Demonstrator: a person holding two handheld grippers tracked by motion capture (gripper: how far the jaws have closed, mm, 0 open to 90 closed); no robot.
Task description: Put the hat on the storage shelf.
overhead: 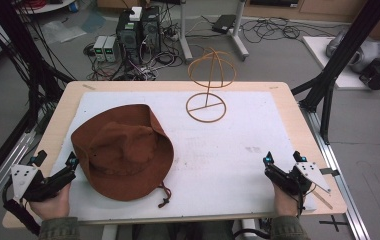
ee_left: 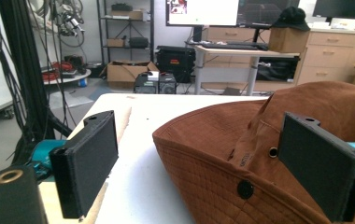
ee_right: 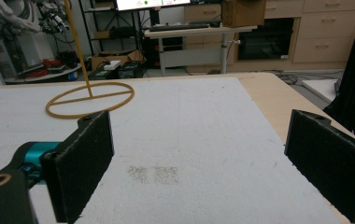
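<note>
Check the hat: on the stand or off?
Off. The hat lies on the white mat, apart from the empty wire stand.

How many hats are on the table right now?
1. The brown hat lies brim-down on the white mat at the table's left, just ahead of the left gripper. The wire hat stand at the far side is bare.

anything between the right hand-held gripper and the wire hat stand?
Nothing: bare white mat runs from the open right hand-held gripper to the tan wire hat stand, clearest in the right gripper view. The brown fabric hat sits off to the left.
</note>
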